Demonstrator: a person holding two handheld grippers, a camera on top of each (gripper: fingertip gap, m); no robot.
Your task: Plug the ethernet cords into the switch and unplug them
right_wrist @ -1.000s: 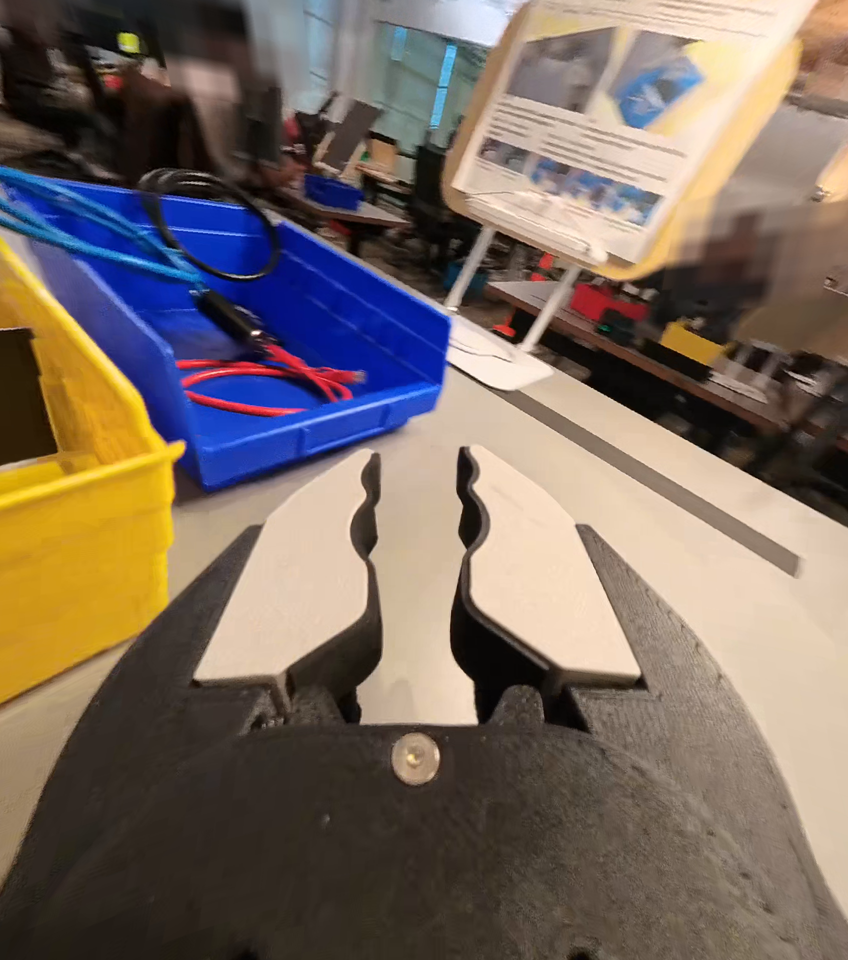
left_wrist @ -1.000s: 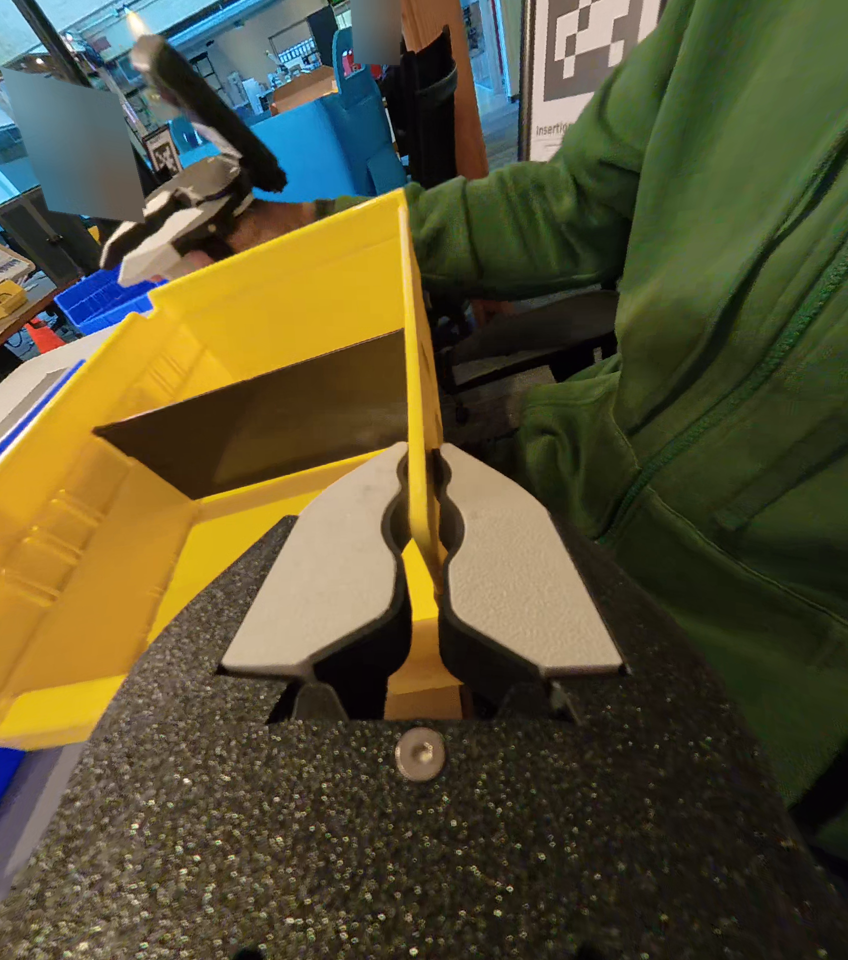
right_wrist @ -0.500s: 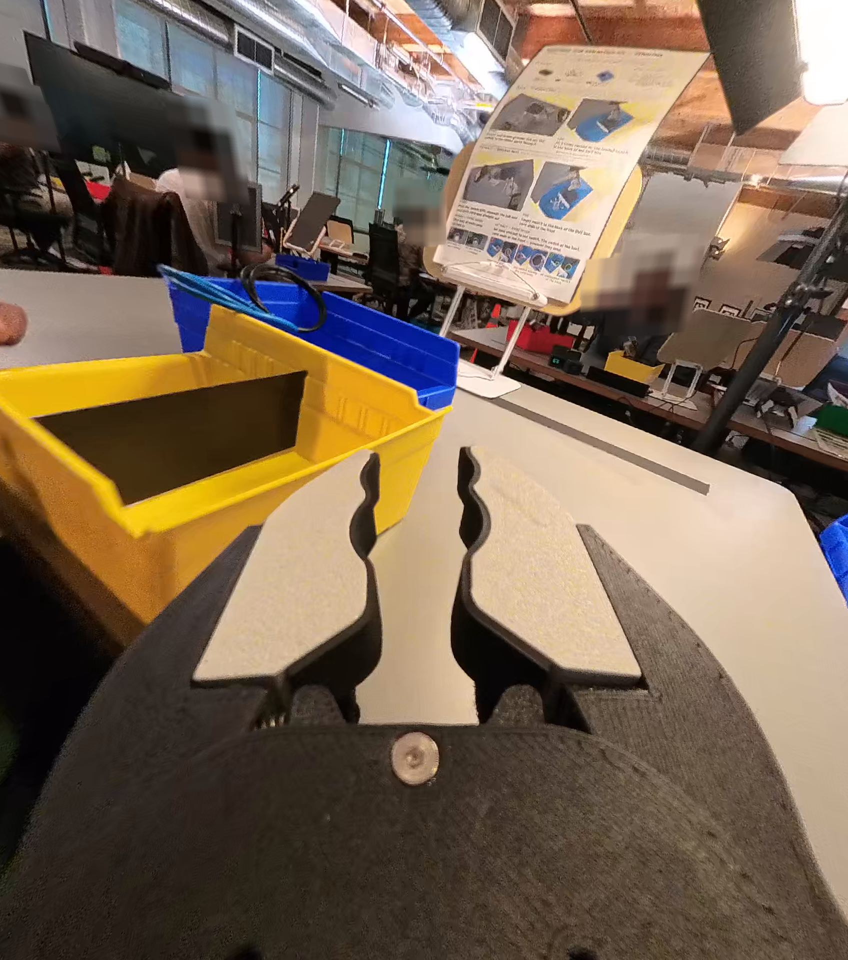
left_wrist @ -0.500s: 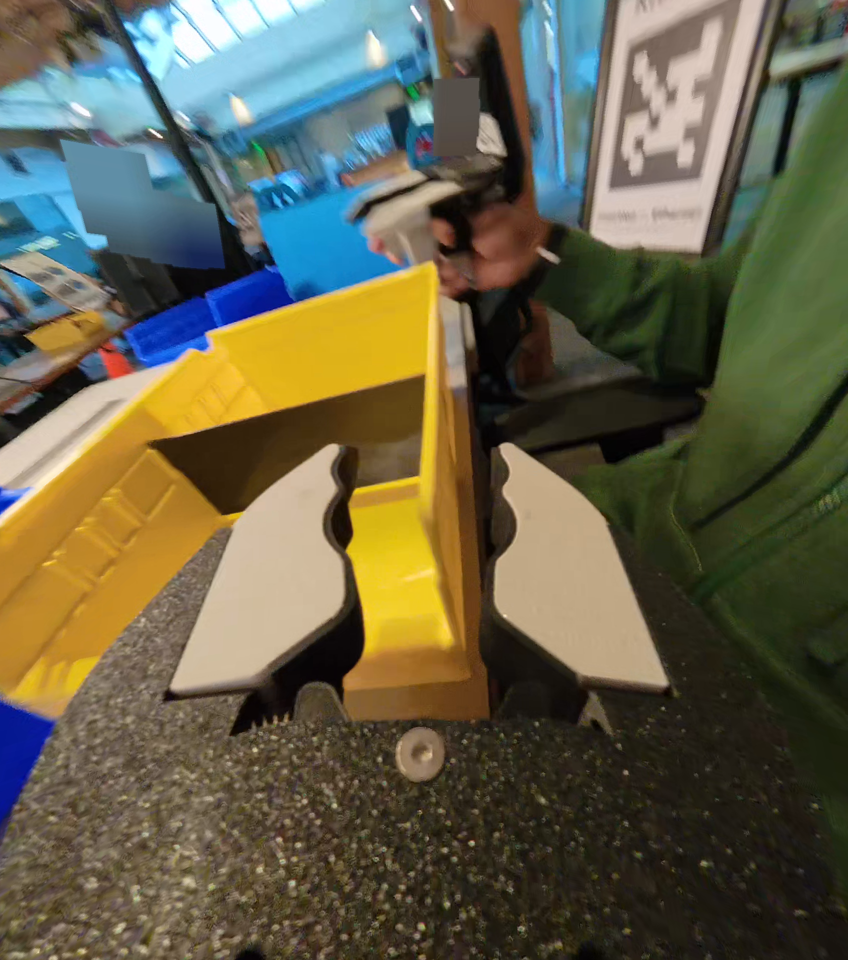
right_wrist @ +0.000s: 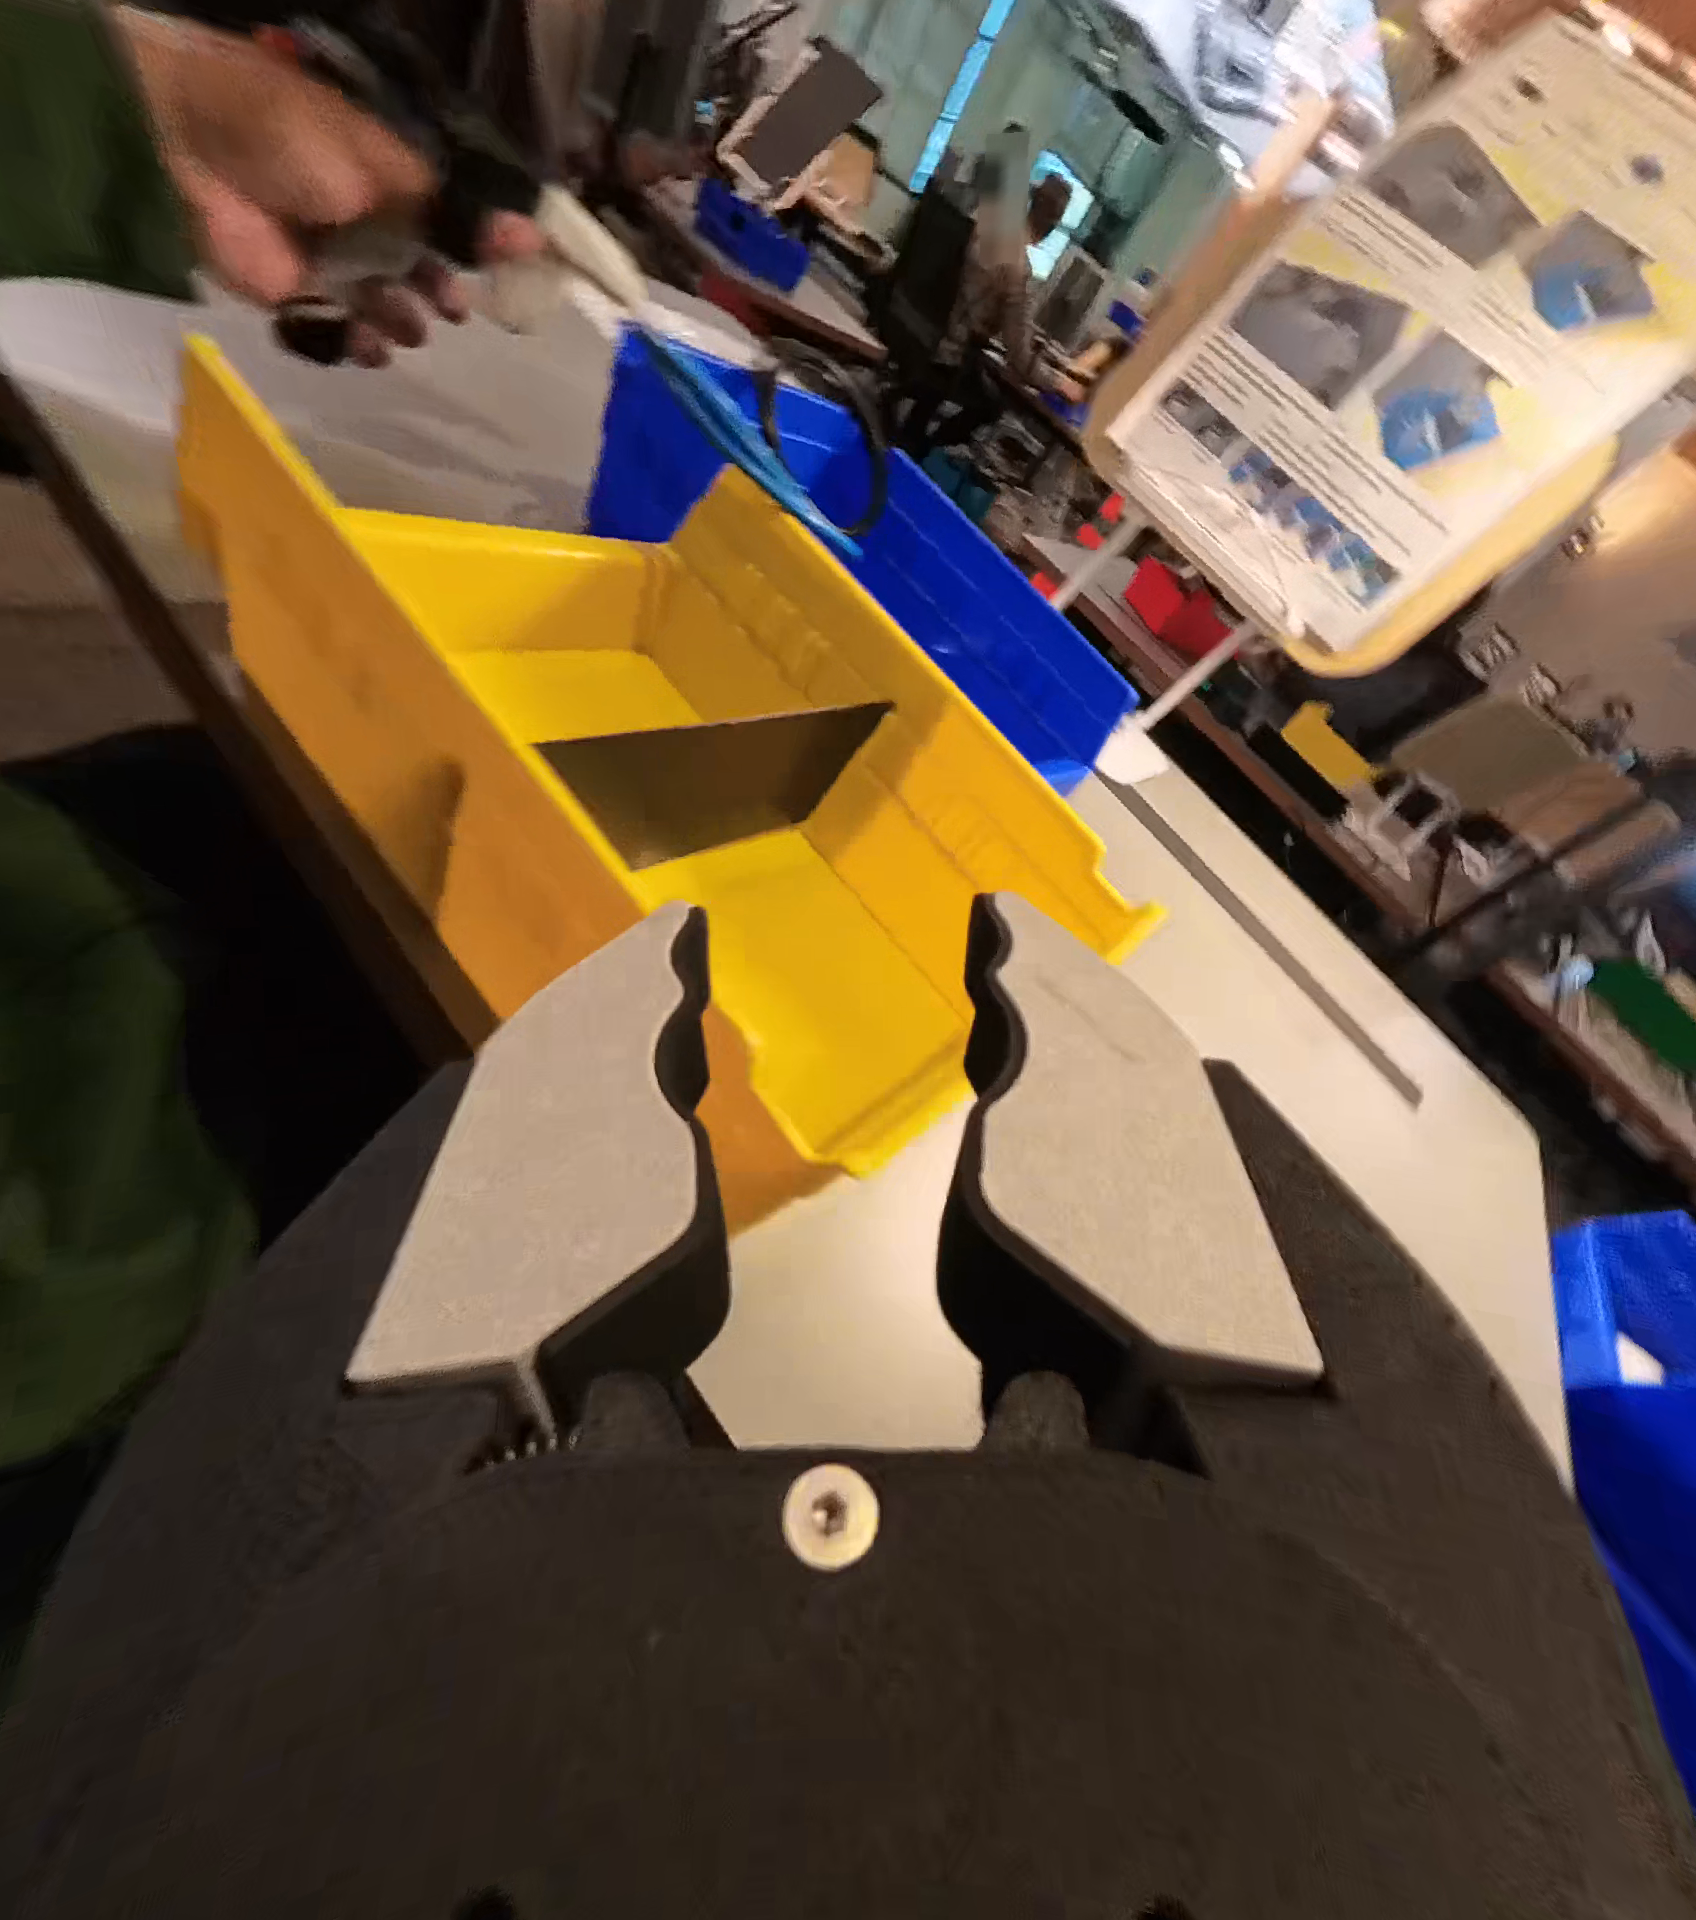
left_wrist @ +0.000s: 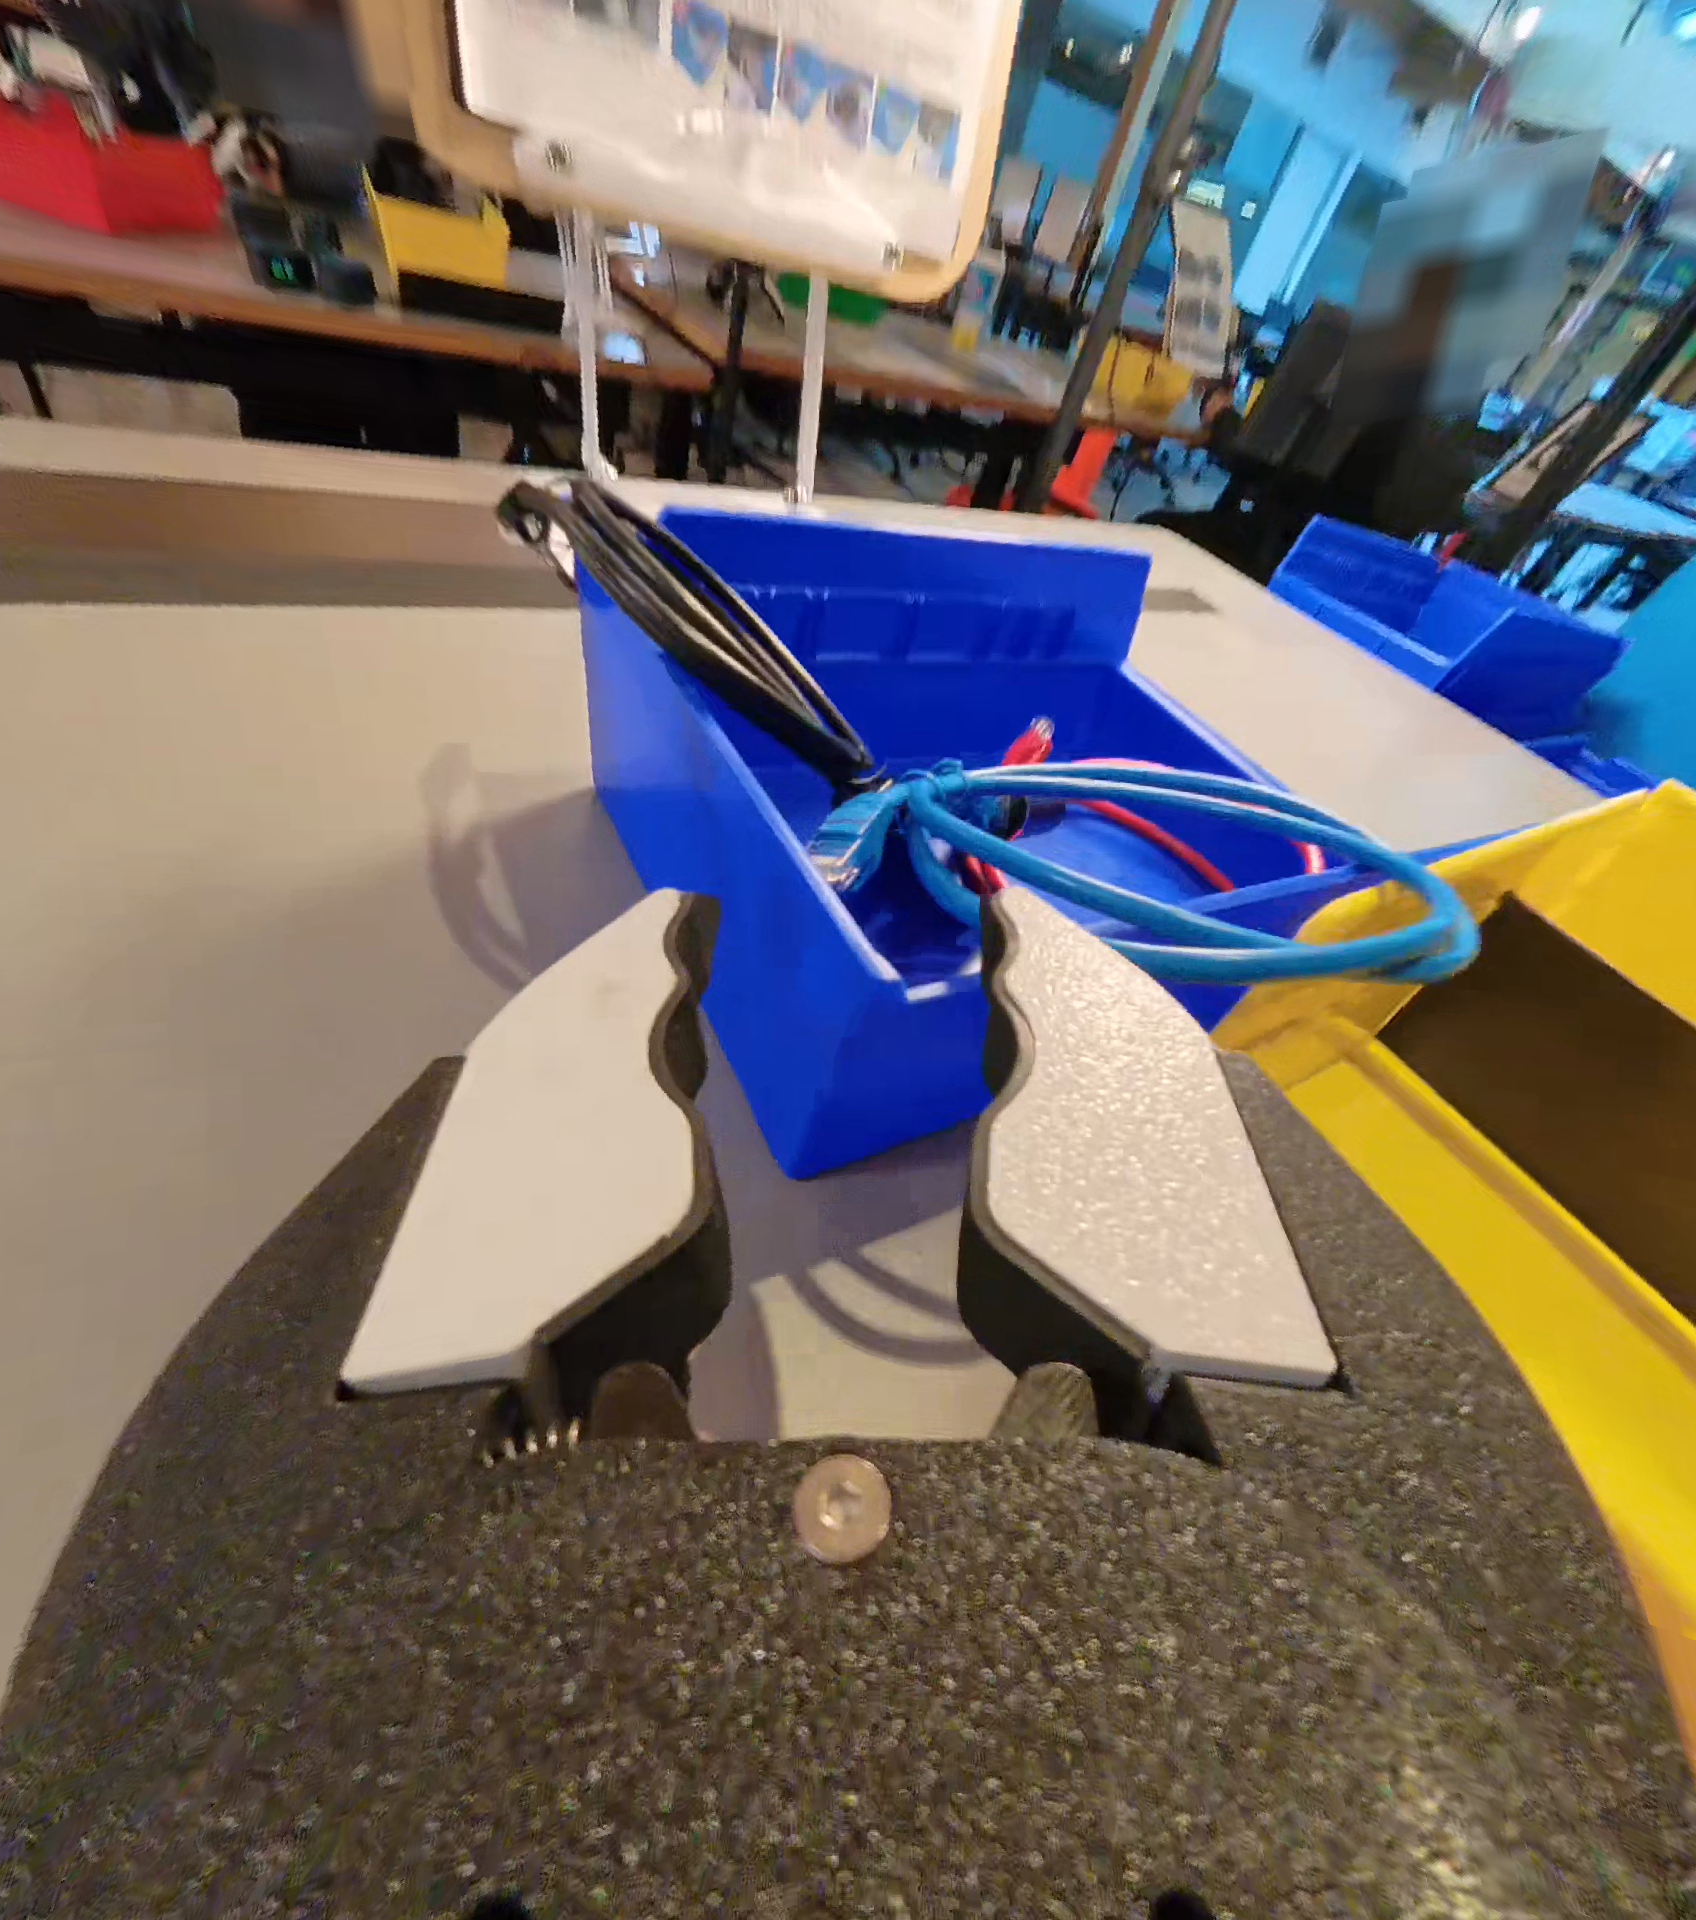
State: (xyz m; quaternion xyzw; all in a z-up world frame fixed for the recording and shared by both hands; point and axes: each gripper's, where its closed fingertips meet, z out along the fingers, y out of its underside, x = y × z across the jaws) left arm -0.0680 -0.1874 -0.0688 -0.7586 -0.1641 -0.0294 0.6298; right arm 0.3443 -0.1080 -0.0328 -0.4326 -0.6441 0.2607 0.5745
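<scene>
Left gripper (left_wrist: 839, 914), jaws spread after releasing yellow bin (left_wrist: 1550, 1195), now facing cords in blue bin (left_wrist: 823, 1039); right gripper (right_wrist: 833, 925) spread, empty.

So on the desk (left_wrist: 200, 883) there's two bins side by side, the cords (left_wrist: 1135, 862) sit in the left bin (left_wrist: 823, 1049) with one loop hanging over onto the right bin (left_wrist: 1446, 1226), which has a flat panel (right_wrist: 719, 779) inside, and a sign stand (left_wrist: 719, 135) behind them.
</scene>
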